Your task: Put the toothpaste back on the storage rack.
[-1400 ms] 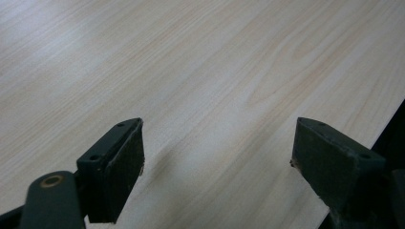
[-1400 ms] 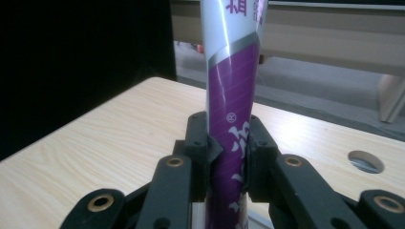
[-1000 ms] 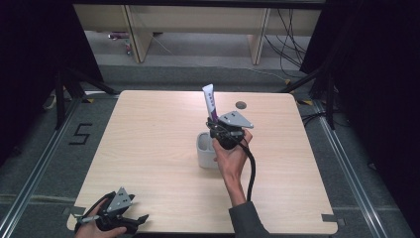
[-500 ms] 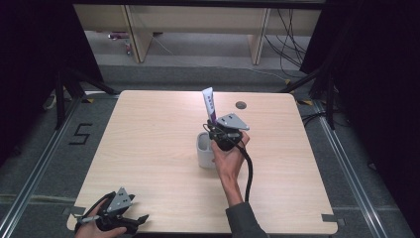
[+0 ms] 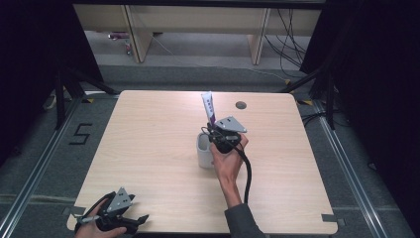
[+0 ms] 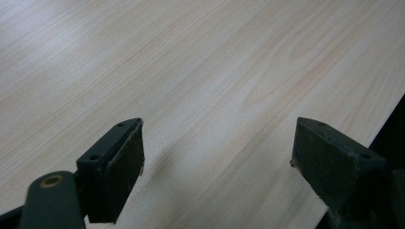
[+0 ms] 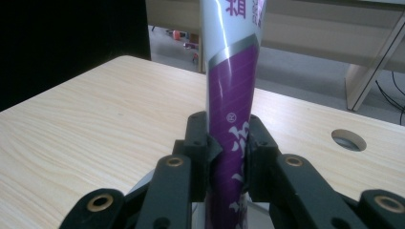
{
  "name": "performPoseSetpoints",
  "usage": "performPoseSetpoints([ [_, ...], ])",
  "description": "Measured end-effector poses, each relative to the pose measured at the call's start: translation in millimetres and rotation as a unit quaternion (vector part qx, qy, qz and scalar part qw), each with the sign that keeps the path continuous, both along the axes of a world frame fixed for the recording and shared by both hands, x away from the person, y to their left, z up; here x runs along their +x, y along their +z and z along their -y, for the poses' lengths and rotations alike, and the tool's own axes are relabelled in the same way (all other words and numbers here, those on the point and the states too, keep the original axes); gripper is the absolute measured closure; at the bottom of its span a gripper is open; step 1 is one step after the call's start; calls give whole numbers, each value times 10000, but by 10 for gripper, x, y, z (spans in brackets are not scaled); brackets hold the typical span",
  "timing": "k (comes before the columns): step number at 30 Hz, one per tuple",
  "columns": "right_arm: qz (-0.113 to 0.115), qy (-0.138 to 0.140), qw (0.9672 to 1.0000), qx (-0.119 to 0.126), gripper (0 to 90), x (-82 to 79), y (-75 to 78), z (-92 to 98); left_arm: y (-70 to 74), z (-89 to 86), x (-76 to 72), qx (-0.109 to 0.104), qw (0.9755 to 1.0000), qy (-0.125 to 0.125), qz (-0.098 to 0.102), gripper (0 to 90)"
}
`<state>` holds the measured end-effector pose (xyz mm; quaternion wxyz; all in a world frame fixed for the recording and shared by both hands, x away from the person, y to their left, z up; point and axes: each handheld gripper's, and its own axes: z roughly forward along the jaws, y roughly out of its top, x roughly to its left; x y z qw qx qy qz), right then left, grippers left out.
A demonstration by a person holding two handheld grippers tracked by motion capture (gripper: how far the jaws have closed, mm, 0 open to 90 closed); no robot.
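A purple and white tube [image 5: 209, 107] stands upright over a white cup [image 5: 203, 151] near the table's middle. My right gripper [image 5: 212, 128] is shut on the tube's lower part, just above the cup's rim. In the right gripper view the tube [image 7: 231, 109] rises between the two black jaws, and the cup's rim [image 7: 143, 183] peeks out below. My left gripper [image 5: 130, 222] rests at the table's front left corner, held in a hand. Its jaws stand wide apart in the left gripper view, with bare wood between its fingertips [image 6: 117, 164].
The light wood table [image 5: 148, 129] has a round cable hole [image 5: 240, 105] at the back right. A black cable [image 5: 246, 173] trails from the right gripper along the forearm. Shelving legs and cables stand on the floor behind. Dark curtains flank both sides.
The right gripper has come down and slightly toward me with the tube, bringing it lower over the cup. The left gripper has stayed put.
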<state>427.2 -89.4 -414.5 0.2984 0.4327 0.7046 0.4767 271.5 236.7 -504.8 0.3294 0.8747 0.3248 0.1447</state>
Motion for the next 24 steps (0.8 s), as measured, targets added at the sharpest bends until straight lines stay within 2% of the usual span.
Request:
performPoseSetpoints([
  [1,14,-5,10000,-27,754,-2,-5,4,-1,1,0,-2,10000,1,1,176],
  [3,-57,-37,9999,78,753,-9,-21,-4,-6,6,0,9,10000,57,-22,176],
  [4,0,-18,10000,-26,754,-3,-27,6,-8,10,-4,-35,10000,74,-35,176],
  [5,-18,-15,10000,-54,753,-4,-33,8,-1,2,-1,24,10000,19,-29,175],
  [6,-22,-36,10000,38,753,-1,-48,-3,-9,7,-1,-22,10000,66,-8,176],
  [12,-73,-63,9999,-40,751,7,-94,1,-8,8,-6,-40,10000,76,16,175],
  [14,-116,-76,9999,63,751,8,-116,-9,-4,4,-4,-31,10000,36,-18,176],
  [15,-80,-42,9999,-69,750,11,-115,3,0,2,-3,-5,10000,25,-43,176],
  [18,-118,-53,9999,-27,749,13,-133,-10,-14,8,0,-16,10000,78,26,175],
  [19,-184,-79,9998,61,748,8,-140,-17,-7,10,-8,-45,10000,79,18,176],
  [23,-134,-27,9999,-77,739,19,-166,2,-2,4,-6,-25,10000,48,4,176],
  [24,-240,-88,9997,11,734,4,-167,-6,-6,8,-7,-41,10000,68,11,176],
])
